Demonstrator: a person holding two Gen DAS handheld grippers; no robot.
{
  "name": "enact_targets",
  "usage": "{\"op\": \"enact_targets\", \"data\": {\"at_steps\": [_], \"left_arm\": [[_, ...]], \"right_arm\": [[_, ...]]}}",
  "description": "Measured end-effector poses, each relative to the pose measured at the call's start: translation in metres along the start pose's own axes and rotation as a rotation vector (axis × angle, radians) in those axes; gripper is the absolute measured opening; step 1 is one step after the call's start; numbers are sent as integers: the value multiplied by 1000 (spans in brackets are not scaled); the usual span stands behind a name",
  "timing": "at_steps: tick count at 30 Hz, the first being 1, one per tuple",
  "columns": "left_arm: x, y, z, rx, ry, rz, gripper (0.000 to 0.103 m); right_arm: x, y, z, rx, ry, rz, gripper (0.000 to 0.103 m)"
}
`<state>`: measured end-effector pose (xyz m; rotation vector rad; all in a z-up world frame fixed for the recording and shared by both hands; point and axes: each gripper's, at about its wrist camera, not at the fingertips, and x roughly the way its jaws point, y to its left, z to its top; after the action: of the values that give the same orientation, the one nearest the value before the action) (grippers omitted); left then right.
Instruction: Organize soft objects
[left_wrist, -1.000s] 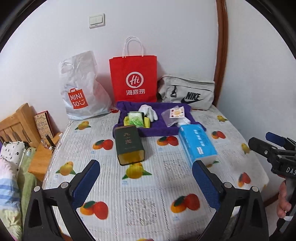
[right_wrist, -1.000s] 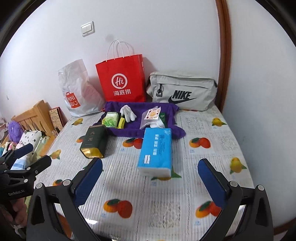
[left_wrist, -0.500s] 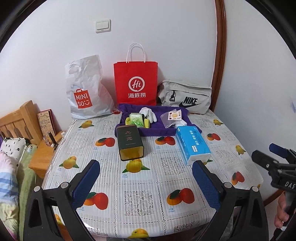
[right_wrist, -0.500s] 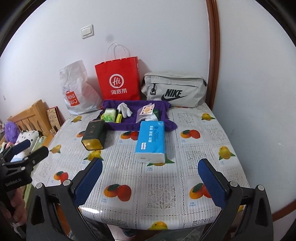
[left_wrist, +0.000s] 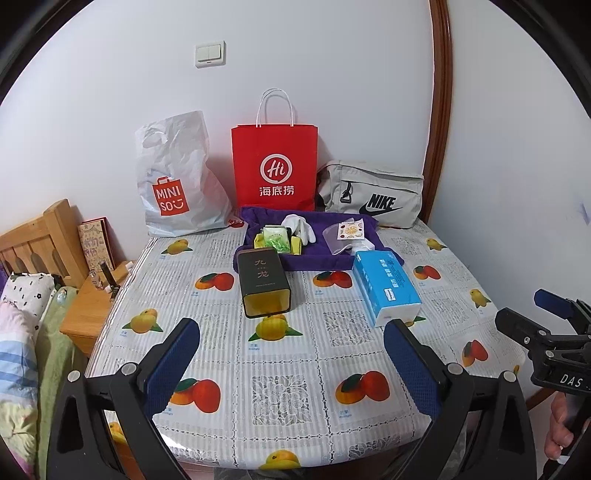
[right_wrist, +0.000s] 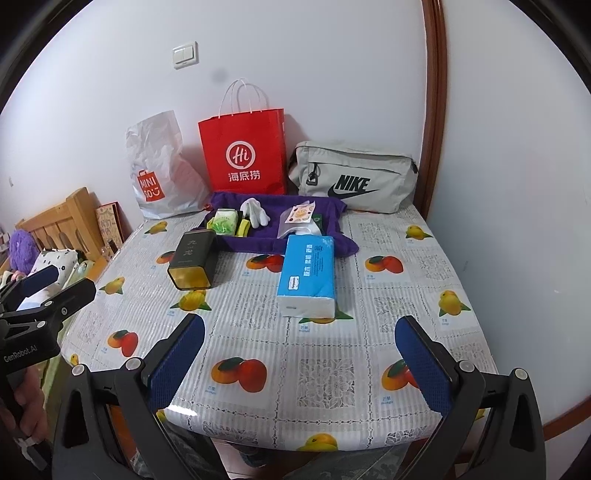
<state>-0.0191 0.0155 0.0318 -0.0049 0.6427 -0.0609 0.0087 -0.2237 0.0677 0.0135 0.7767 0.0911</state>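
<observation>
The white glove (left_wrist: 300, 226) lies on the purple cloth (left_wrist: 317, 254) at the far side of the counter (left_wrist: 280, 387) in the left wrist view, with a blue tissue pack (left_wrist: 386, 284) near right of it. The left hand-held gripper (left_wrist: 291, 354) hangs wide open, holding nothing. In the right wrist view, the glove (right_wrist: 255, 211) lies on the cloth (right_wrist: 266, 236), left of the tissue pack (right_wrist: 308, 275). The right hand-held gripper (right_wrist: 299, 350) is also spread wide and empty.
</observation>
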Motion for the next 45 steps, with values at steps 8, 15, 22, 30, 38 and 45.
{"op": "enact_targets", "data": {"at_steps": [8, 15, 22, 30, 38, 45], "left_arm": [[-1, 1, -1, -1, 0, -2, 101], [-1, 2, -1, -2, 1, 2, 101], [-2, 2, -1, -1, 1, 0, 101], [-3, 2, -3, -3, 3, -1, 101], [-6, 2, -5, -5, -3, 0, 101], [-6, 2, -5, -5, -1, 0, 101]], "right_arm": [[0, 3, -1, -2, 7, 7, 102], [0, 3, -2, 0, 9, 11, 102], [-2, 4, -3, -2, 5, 11, 102], [-4, 2, -4, 5, 7, 13, 102], [-4, 0, -4, 10, 11, 14, 102], [-4, -1, -4, 9, 12, 17, 102]]}}
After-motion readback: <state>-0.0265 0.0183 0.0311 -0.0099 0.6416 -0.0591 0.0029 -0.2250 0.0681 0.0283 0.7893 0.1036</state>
